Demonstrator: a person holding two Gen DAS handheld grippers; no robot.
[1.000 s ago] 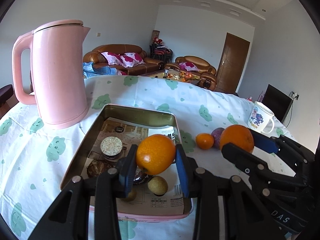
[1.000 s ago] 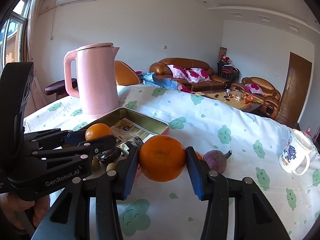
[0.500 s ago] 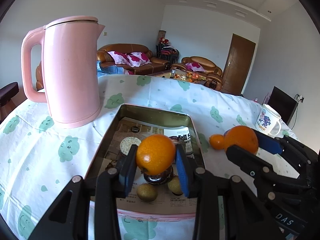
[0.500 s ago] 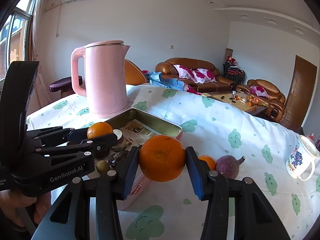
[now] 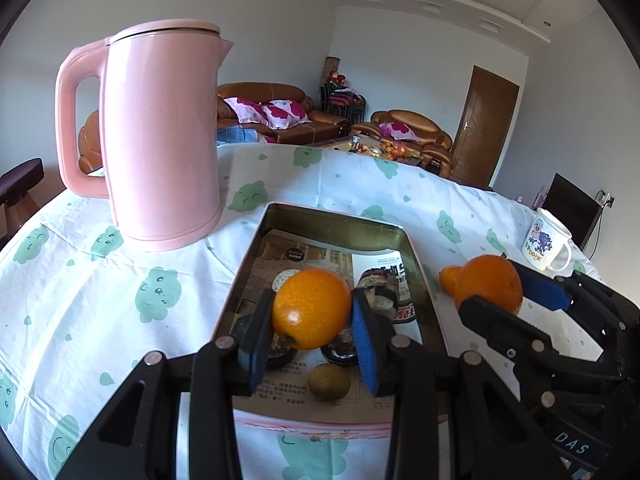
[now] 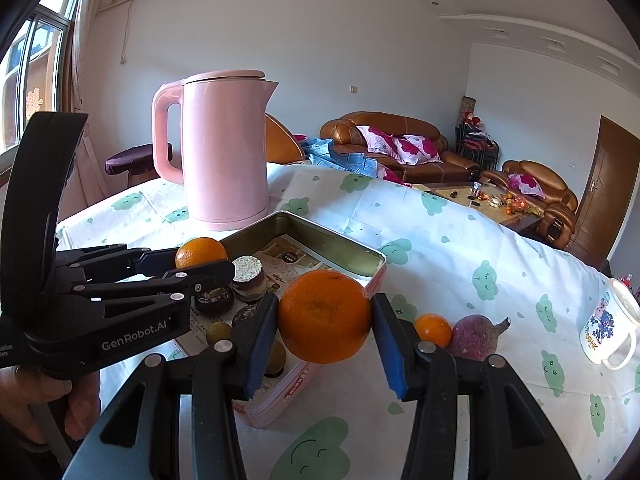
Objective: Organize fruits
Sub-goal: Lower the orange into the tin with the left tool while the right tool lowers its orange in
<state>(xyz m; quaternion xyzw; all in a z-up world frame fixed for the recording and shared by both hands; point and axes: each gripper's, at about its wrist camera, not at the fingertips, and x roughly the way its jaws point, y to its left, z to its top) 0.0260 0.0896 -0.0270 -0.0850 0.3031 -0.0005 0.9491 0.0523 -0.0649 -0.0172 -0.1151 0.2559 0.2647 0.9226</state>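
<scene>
Both oranges, each clamped between claw pads, now hover nearer the tin [image 5: 408, 248].

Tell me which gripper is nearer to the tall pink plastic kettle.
Left. The left gripper holds its orange over the rectangular metal tin, which lies beside the tall pink plastic kettle. The right gripper holds its orange beyond the tin's far side, farther from the kettle.
</scene>
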